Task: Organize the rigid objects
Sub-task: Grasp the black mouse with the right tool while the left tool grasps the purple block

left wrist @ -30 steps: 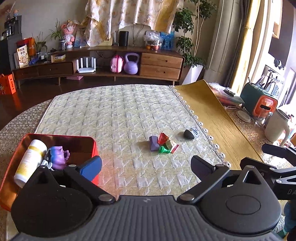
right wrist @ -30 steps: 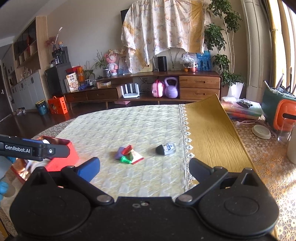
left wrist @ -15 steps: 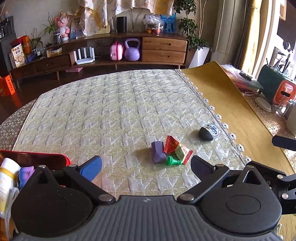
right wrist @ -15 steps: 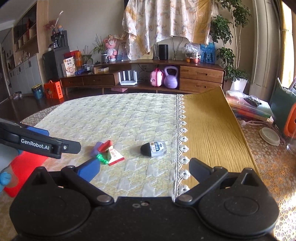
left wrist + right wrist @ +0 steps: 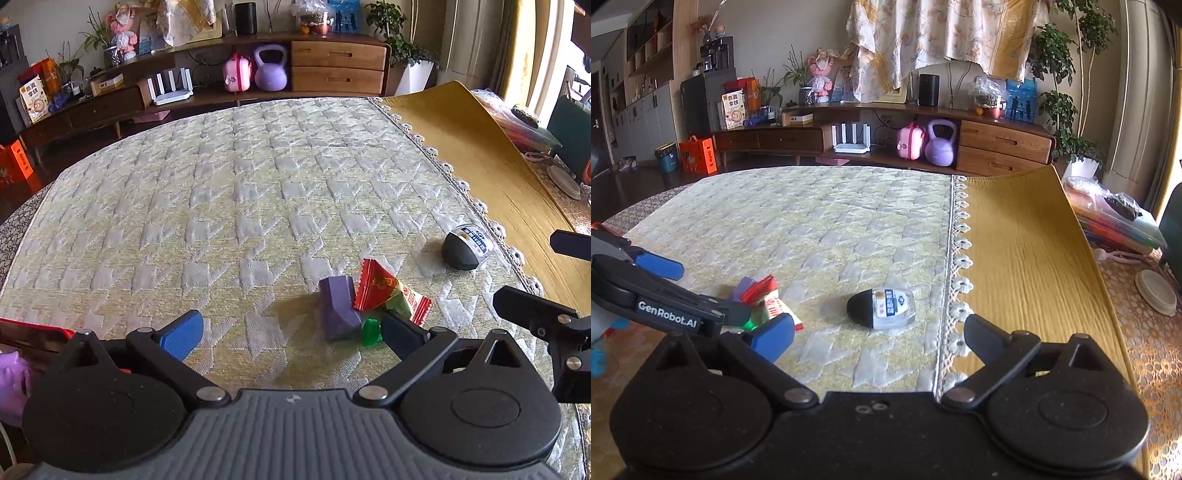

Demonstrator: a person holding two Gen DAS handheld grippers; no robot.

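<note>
Before the right claw [image 5: 879,338], closing, lies a capsule [image 5: 881,308].

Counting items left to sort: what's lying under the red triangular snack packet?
A green plastic piece pokes out beneath the red triangular snack packet, beside a purple block. Anything further underneath is covered.

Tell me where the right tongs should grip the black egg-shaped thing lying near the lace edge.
Grip the black egg-shaped thing across its short width, near the middle, coming down from above. It lies on its side, long axis running left to right, clear of the wrapper pile. The right tongs are closing with nothing between them.
</note>
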